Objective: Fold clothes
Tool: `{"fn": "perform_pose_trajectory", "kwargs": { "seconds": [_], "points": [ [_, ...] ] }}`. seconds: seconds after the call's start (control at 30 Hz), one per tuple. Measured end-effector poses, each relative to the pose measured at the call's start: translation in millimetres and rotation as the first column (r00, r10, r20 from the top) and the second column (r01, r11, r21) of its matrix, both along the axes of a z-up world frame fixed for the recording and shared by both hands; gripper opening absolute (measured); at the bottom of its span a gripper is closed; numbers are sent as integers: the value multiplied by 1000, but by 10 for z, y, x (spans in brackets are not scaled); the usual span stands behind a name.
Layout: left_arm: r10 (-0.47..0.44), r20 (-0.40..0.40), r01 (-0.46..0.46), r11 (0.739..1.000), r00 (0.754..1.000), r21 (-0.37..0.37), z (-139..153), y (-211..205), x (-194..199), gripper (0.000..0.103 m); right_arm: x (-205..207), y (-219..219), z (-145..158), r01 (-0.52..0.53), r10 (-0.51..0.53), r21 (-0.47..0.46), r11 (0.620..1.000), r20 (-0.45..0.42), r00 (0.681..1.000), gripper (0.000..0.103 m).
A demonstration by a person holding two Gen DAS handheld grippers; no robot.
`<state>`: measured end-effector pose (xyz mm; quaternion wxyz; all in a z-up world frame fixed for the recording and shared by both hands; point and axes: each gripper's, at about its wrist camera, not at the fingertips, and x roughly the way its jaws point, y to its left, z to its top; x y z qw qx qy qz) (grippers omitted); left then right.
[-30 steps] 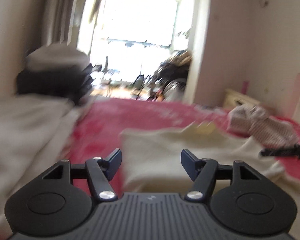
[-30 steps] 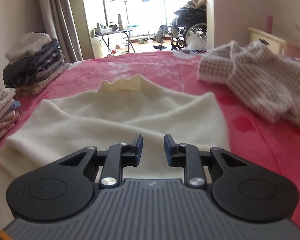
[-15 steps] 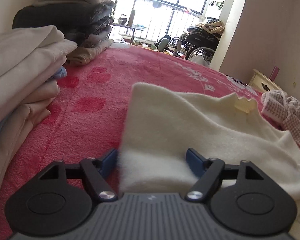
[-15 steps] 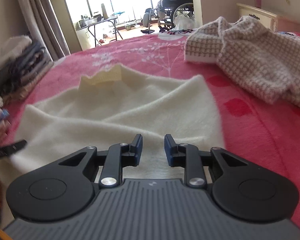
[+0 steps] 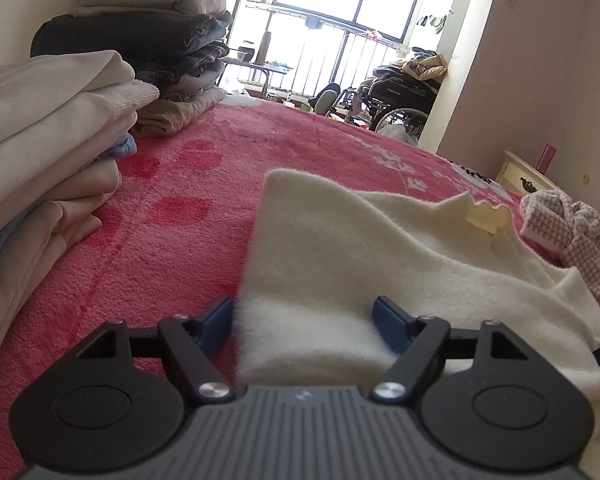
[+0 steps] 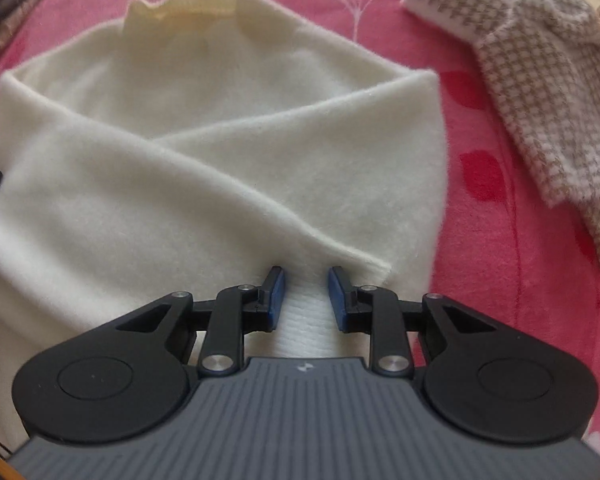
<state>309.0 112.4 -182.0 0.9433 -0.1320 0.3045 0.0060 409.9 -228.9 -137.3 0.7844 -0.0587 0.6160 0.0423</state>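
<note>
Claw inventory: your left claw [image 5: 303, 326] gapes wide astride the cream sweater's [image 5: 380, 248] folded edge; your right claw [image 6: 303, 298], narrowly parted, holds nothing above its ribbed hem [image 6: 306, 326].

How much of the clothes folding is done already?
Done: two stacks of folded clothes sit at the bed's edge, and the cream sweater's sleeves are crossed over its front. In hand: the left gripper and right gripper are open at its bottom hem, nothing pinched yet. Left: folding it up, then the checked sweater.
</note>
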Motion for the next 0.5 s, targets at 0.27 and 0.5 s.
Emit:
{"fn": "perform_pose_trajectory", "kwargs": {
  "seconds": [0.27, 0.5],
  "points": [
    [-1, 6, 1, 1000, 1000, -17, -6, 23, -15, 78, 21, 19, -17, 14, -15, -15, 1000, -29, 999, 24],
    [-3, 18, 4, 999, 1000, -49, -46, 53, -14, 81, 11, 64, -16, 19, -20, -40, 999, -45, 999, 24]
  ]
}}
